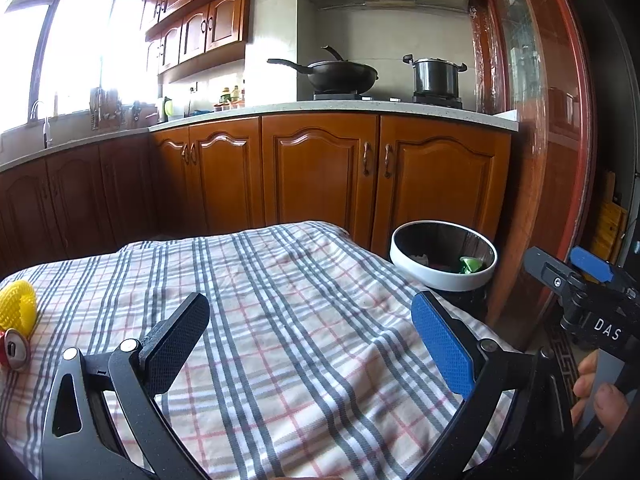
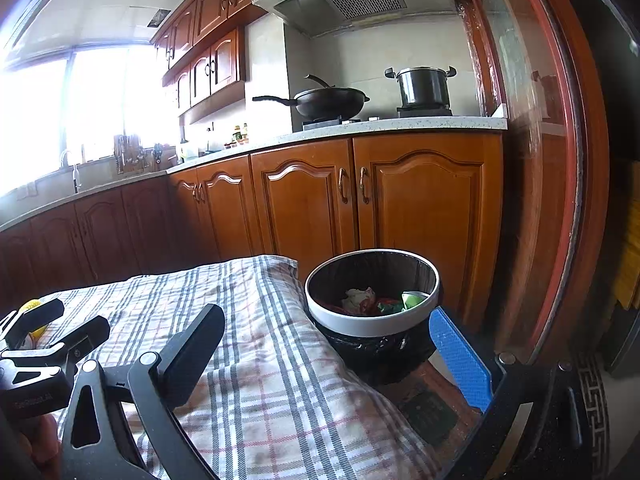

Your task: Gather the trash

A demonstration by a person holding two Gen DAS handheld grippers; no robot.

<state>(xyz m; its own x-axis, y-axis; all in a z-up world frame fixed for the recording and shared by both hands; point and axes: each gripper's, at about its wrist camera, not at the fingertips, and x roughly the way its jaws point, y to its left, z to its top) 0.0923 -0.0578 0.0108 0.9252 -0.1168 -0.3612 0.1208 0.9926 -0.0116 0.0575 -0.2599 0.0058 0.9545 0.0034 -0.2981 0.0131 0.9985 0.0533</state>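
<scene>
My left gripper (image 1: 310, 344) hangs open and empty over the plaid tablecloth (image 1: 280, 280). At the cloth's left edge lie a yellow foam net (image 1: 16, 308) and a red drink can (image 1: 14, 354), well left of the black finger. A black trash bin with a white rim (image 1: 442, 280) stands beyond the table's right corner. My right gripper (image 2: 326, 360) is open and empty over that corner, with the bin (image 2: 372, 322) just ahead. White crumpled paper (image 2: 358, 298) and green wrappers (image 2: 412, 300) lie in the bin. The right gripper (image 1: 554, 256) also shows at the left view's right edge.
Wooden kitchen cabinets (image 1: 320, 176) run behind the table under a white counter. A wok (image 1: 340, 74) and a pot (image 1: 434, 76) sit on the stove. A wooden door frame (image 1: 532, 160) stands right of the bin. A person's hand (image 1: 600, 392) holds the right gripper.
</scene>
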